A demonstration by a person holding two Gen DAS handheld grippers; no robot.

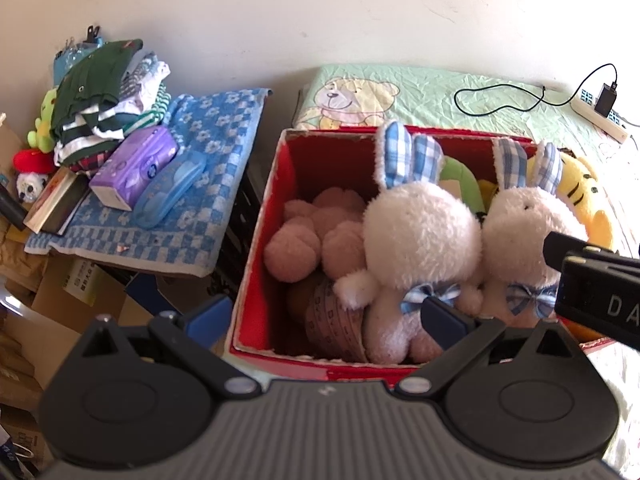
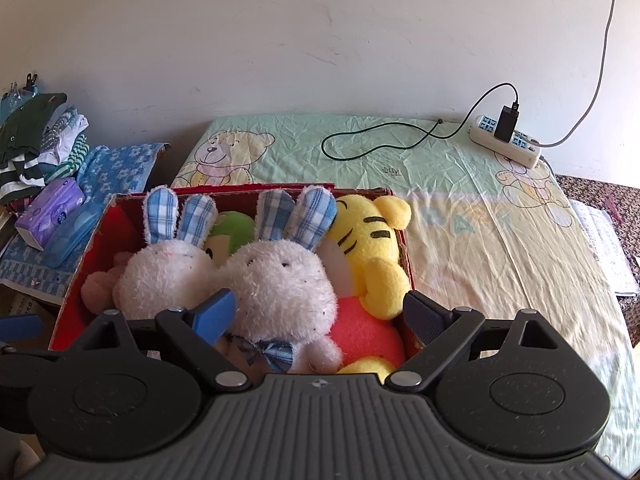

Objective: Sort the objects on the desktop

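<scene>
The two white bunnies (image 2: 280, 280) (image 2: 168, 268) are soft, fuzzy plush, and their ears are checked blue cloth. The yellow tiger toy (image 2: 372, 248) is smooth, short plush. The pink bear (image 1: 316, 236) looks fluffy and a bit worn. The red box (image 1: 256, 248) is cardboard with rough, torn edges and a matt inside. The green sheet (image 2: 400, 152) is thin, crinkly cloth with a bear print. The blue towel (image 1: 216, 152) is rough, loopy cloth. The purple tissue pack (image 1: 136, 168) has shiny plastic wrap. The blue case (image 1: 168, 192) is clear, glossy plastic. The power strip (image 2: 508, 144) is smooth white plastic. The wall (image 2: 280, 40) is matt and scuffed.
</scene>
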